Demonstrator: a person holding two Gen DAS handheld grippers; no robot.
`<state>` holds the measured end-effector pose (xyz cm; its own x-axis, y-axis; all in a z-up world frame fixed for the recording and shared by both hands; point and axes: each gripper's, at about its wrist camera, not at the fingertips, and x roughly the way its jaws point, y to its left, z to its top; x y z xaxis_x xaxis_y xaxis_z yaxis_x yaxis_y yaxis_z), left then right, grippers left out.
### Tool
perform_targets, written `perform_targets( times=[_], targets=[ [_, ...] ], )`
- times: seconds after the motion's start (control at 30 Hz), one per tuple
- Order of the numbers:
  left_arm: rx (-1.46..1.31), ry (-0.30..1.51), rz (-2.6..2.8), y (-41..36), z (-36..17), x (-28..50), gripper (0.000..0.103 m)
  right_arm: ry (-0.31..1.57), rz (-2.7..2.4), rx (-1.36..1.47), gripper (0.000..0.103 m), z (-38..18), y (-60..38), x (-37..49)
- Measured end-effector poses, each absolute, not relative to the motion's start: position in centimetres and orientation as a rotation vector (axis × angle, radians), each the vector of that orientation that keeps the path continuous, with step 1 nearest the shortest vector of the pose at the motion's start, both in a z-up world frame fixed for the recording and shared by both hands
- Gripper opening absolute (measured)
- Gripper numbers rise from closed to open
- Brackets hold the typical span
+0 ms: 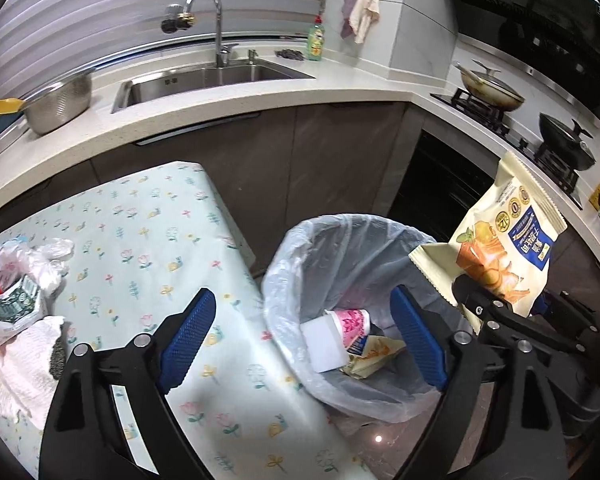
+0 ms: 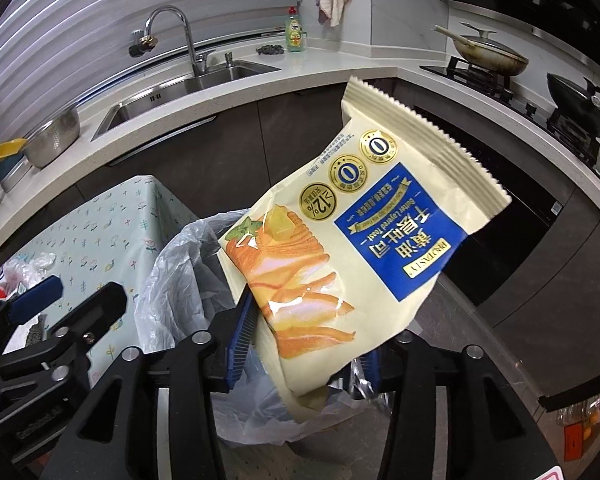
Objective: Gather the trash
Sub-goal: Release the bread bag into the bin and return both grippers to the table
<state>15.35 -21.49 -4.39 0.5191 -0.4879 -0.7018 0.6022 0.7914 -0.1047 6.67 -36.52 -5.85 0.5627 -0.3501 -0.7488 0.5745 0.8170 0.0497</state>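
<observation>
My right gripper [image 2: 304, 344] is shut on a cream toast snack bag [image 2: 352, 232] and holds it up over the right side of the bin; the bag also shows in the left wrist view [image 1: 504, 248]. The bin [image 1: 300, 248], lined with a clear bag, stands on the floor beside the table and holds a pink paper cup [image 1: 350, 322], a white box and wrappers. My left gripper [image 1: 304, 340] is open and empty, above the table edge and the bin. More trash [image 1: 16, 296] lies on the table's left: plastic bags, a carton, a cloth.
A table with a floral cloth [image 1: 148, 224] is at left. A kitchen counter with a sink [image 1: 204, 80] runs behind. A metal colander [image 1: 58, 104] stands left of the sink. A stove with pans [image 1: 496, 92] is at right. Dark cabinets stand behind the bin.
</observation>
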Motion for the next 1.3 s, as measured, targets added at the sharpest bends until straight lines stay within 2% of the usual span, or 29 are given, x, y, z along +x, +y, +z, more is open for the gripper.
perform_targets(
  times=[0.17, 0.33, 0.87, 1.3],
  targets=[
    [0.137, 0.791, -0.616, -19.6, -4.1, 16.2, 0.085, 0.810, -0.544, 0.291, 0.063, -5.8, -35.8, 7.6],
    [0.114, 0.792, -0.592, -18.0, -4.0, 16.6, 0.085, 0.808, -0.551, 0.272, 0.071, -5.6, -35.1, 8.0],
    [0.059, 0.744, -0.518, -12.1, -1.9, 15.6, 0.086, 0.741, -0.464, 0.256, 0.074, -2.1, -29.5, 7.3],
    [0.007, 0.722, -0.349, -2.3, -0.5, 15.5, 0.088, 0.716, -0.296, 0.217, 0.075, -0.2, -20.4, 8.0]
  ],
)
